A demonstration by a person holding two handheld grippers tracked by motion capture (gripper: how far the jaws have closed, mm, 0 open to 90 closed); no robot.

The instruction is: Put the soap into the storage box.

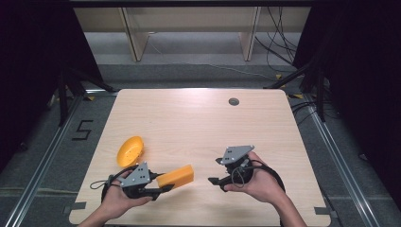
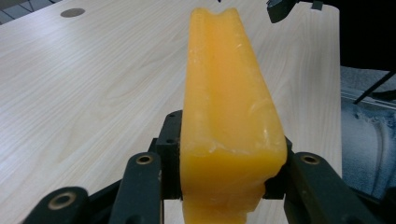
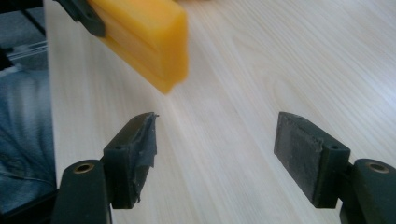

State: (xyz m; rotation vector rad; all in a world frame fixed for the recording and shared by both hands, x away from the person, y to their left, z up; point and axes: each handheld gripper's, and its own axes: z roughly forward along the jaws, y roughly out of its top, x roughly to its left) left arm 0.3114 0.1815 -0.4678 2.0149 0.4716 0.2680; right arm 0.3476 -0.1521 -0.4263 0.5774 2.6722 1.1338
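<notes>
Orange plastic block (image 2: 229, 121), looks rigid, light and a bit slick; my left gripper (image 1: 163, 188) is clamped on its near end, block sticking straight out ahead. Right gripper (image 3: 215, 154) gapes wide, holding nothing, block's free end just ahead. I'd grab there, flat sides.

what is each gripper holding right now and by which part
The left gripper is shut on one end of the orange block, which juts out past its jaws. The right gripper stands open with nothing between its pads.
</notes>
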